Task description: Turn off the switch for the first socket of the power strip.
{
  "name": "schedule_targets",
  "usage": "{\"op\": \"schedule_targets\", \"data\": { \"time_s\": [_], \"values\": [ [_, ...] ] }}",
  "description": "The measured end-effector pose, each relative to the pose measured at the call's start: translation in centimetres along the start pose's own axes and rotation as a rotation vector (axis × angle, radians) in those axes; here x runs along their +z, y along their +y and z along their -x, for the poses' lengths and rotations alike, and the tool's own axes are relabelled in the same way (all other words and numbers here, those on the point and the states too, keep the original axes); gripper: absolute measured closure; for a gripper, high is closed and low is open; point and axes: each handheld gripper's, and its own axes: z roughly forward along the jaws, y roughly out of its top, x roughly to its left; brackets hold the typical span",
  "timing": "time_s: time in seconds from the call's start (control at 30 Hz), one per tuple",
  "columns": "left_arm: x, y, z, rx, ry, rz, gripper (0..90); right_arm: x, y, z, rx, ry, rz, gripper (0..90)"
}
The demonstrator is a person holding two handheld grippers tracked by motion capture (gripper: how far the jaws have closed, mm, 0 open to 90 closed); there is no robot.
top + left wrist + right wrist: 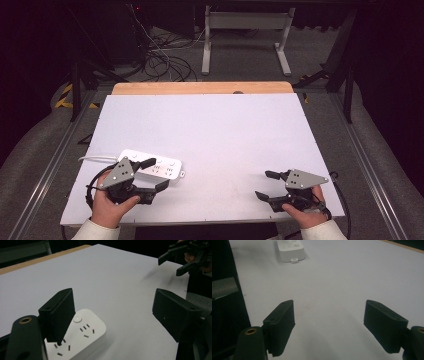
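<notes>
tabletop (pixel 210 135): a white sheet filling the middle of the high view, with a strip of pale wood along its far edge; bare apart from one item at lower left.
floor: grey, with a tangle of dark cables (pixel 160 60) and white table legs (pixel 207 47) across the top of the high view.
power strip (pixel 154 167): white, lying flat at the lower left of the high view, a white cord leaving its left end. in the left tool view it sits at bottom centre, showing socket slots and a round button; in the right tool view it sits at the top left, well apart from that tool.
left tool (pixel 156 174): held in the left hand (pixel 112 205) at the lower left of the high view, jaws spread wide. one jaw hangs over the strip's near end, the other stands off to the side above bare sheet; whether the jaw touches the strip is hard to tell.
right tool (pixel 265 185): held in the right hand (pixel 305 212) at the lower right of the high view, jaws wide apart with nothing between them, over bare white sheet.
</notes>
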Motion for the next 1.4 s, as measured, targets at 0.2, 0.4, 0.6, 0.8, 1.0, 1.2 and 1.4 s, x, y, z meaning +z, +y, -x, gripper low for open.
{"op": "schedule_targets", "data": {
  "time_s": [0.2,0.4,0.6,0.8,1.0,1.2,1.4],
  "values": [
    [0.1,-1.5,0.1,-0.051,-0.027,0.030,19.8,0.0,0.0,0.0,0.000,0.002,-0.001,25.2],
    [0.2,-2.7,0.3,0.001,0.012,0.000,22.8,0.1,0.0,0.0,0.003,0.003,0.000,25.2],
    [0.5,-3.7,0.6,0.033,0.022,-0.037,22.8,0.1,-0.1,0.0,0.007,0.007,0.000,25.2],
    [1.1,-4.5,0.9,0.025,0.012,-0.074,22.6,0.2,-0.1,-0.1,0.007,0.007,-0.002,25.1],
    [1.6,-5.0,1.4,0.013,-0.016,-0.095,23.3,0.2,-0.1,0.0,0.005,0.007,-0.003,25.1],
    [1.4,-4.5,1.2,0.001,-0.008,-0.041,24.5,0.2,-0.1,0.0,0.002,0.006,-0.008,25.1],
    [1.3,-4.5,1.3,0.001,0.001,-0.029,24.5,0.2,-0.1,-0.1,0.000,0.004,-0.009,25.1]
  ]
}}
